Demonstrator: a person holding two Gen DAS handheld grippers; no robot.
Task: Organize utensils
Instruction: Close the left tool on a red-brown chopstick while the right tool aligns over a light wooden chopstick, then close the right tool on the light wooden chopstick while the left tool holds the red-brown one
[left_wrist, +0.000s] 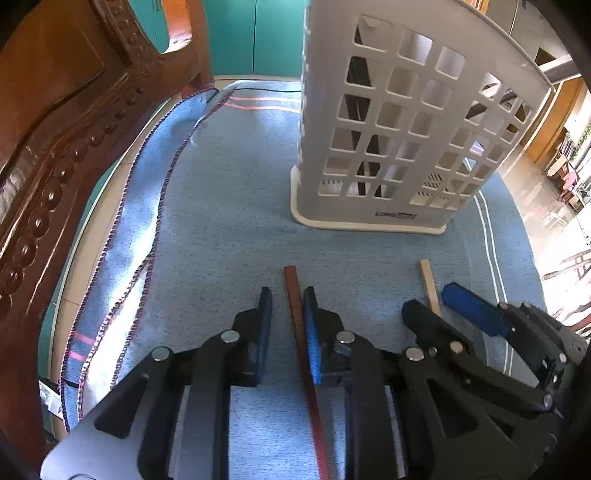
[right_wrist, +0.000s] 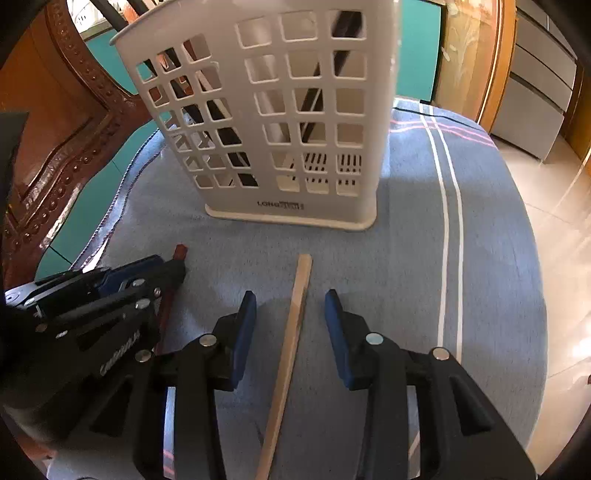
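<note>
A dark red-brown chopstick (left_wrist: 295, 306) lies on the blue cloth between the fingers of my open left gripper (left_wrist: 287, 299), close against the right pad (left_wrist: 312, 332). A pale wooden chopstick (right_wrist: 291, 332) lies between the fingers of my open right gripper (right_wrist: 291, 302), touching neither pad. A white perforated utensil holder (left_wrist: 399, 122) stands upright just beyond both; it also shows in the right wrist view (right_wrist: 280, 110), with dark utensils inside. The right gripper (left_wrist: 447, 299) shows in the left view, straddling the pale chopstick (left_wrist: 428, 284). The left gripper (right_wrist: 162, 266) shows at left in the right view.
A blue cloth (left_wrist: 229, 221) with white stripes (right_wrist: 450, 206) covers the round table. A carved dark wooden chair back (left_wrist: 55, 122) stands close on the left. The table's edge and tiled floor (right_wrist: 554, 258) lie to the right.
</note>
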